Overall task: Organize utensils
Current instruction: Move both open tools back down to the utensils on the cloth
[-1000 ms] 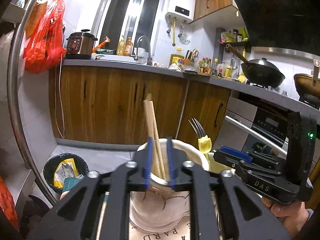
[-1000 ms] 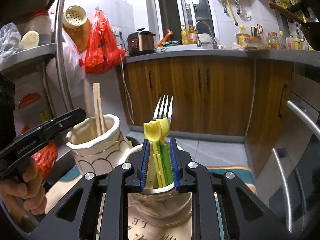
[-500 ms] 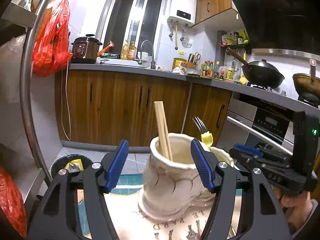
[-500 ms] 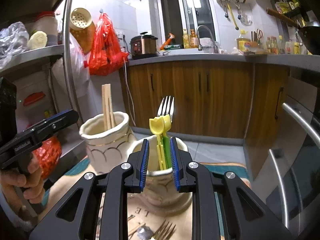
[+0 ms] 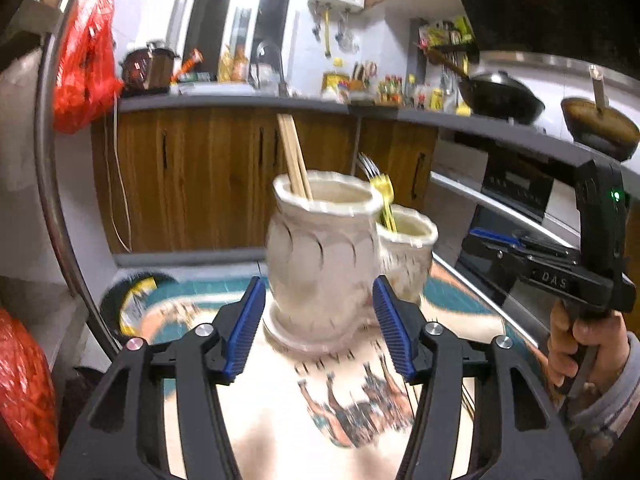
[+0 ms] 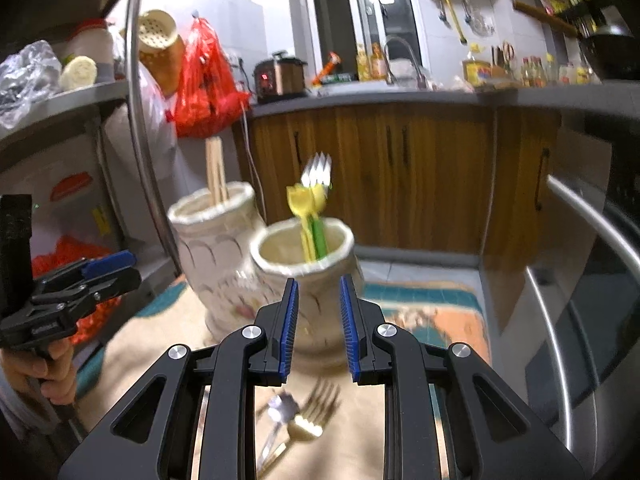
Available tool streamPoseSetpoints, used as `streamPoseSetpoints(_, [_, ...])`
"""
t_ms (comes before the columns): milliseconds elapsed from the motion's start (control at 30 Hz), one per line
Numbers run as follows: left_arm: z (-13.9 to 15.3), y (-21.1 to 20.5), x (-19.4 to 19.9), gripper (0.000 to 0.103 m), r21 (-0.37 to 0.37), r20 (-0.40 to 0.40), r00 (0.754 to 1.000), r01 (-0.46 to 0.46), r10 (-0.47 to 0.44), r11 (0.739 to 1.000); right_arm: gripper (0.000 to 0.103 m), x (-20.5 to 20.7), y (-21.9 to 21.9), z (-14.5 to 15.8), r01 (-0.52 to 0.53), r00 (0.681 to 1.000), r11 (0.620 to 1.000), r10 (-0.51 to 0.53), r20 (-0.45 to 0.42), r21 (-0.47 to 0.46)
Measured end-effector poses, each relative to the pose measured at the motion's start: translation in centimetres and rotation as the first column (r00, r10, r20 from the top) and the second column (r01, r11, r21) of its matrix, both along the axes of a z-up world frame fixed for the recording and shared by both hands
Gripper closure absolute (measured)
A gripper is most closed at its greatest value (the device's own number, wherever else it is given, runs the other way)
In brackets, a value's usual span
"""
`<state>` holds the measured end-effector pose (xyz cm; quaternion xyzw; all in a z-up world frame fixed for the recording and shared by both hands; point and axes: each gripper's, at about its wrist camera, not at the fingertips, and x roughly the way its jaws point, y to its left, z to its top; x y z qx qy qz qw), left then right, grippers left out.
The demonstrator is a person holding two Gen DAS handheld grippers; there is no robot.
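Two cream ceramic holders stand on a printed cloth. The taller holder (image 5: 320, 256) holds wooden chopsticks (image 5: 294, 160); it shows in the right wrist view (image 6: 216, 256) too. The shorter holder (image 6: 304, 280) holds yellow and green plastic utensils (image 6: 310, 220) and a metal fork (image 6: 318, 170). My left gripper (image 5: 320, 328) is open and empty, just in front of the taller holder. My right gripper (image 6: 318, 324) is slightly open and empty, in front of the shorter holder. A loose fork (image 6: 312, 416) and a spoon (image 6: 280, 412) lie on the cloth below it.
The table cloth (image 5: 320, 420) covers the table. A steel shelf post (image 6: 148, 152) and shelves with red bags (image 6: 204, 84) stand on the left. An oven with a steel handle (image 6: 576, 280) is on the right. Wooden kitchen cabinets (image 6: 380, 172) are behind.
Both grippers have pulled back and up from the holders. The left gripper let go of the chopsticks and opened wide. The right gripper let go of the utensils and opened a little.
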<state>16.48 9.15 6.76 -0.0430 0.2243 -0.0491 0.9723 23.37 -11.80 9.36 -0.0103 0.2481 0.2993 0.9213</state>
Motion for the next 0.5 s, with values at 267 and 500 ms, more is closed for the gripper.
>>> streamPoseSetpoints(267, [-3.6,-2.5,0.9,0.051,0.031,-0.156,0.985,0.077,-0.071,0.997,0.08,0.1,-1.0,-4.2,-0.014,0.981,0.999,0.007,-0.196,-0.033])
streamPoseSetpoints(500, [-5.0,-3.9,1.2,0.052,0.047,-0.222,0.969,0.122,-0.108,0.991,0.08,-1.3,-0.9,-5.6,-0.049,0.961,0.998,0.036,-0.275,-0.041])
